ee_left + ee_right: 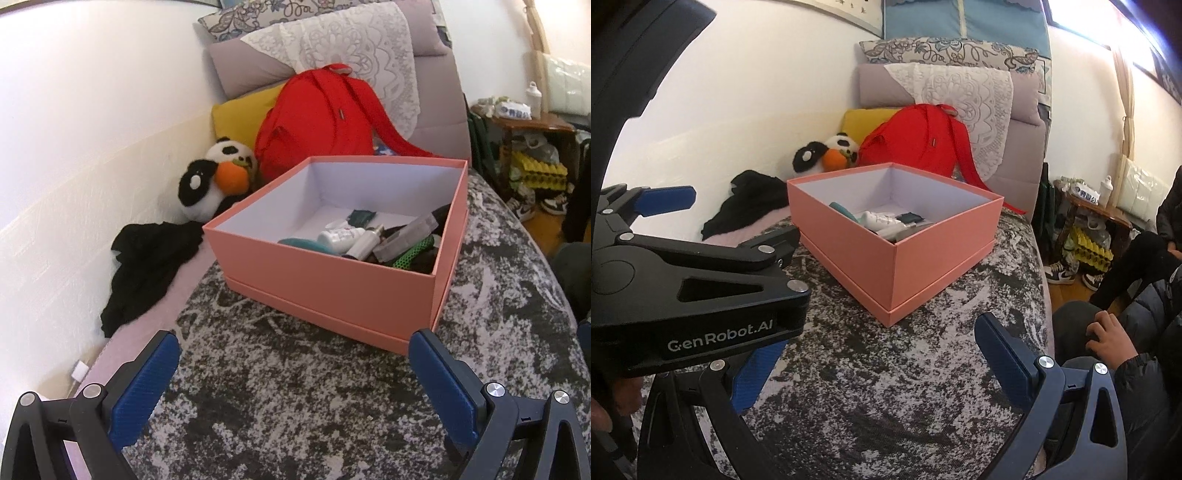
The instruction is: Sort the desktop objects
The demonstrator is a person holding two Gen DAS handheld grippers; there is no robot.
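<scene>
A pink open box (325, 273) stands on a grey mottled cloth (295, 398). Inside lie several small items: a white bottle (340, 236), a teal object (303, 244), a silver tube (367, 243) and a green mesh piece (413, 254). My left gripper (293, 350) is open and empty, just short of the box's near corner. My right gripper (875, 354) is open and empty, before the box (864, 258), which shows the bottle (879, 220). The left gripper (735, 218) also shows at the left of the right wrist view.
A red backpack (317, 118), a panda plush (214, 177), a yellow cushion (240, 114) and black cloth (147, 258) lie behind and left of the box by the wall. A seated person's hand (1108, 336) is at the right. A wooden side table (1097, 214) stands beyond.
</scene>
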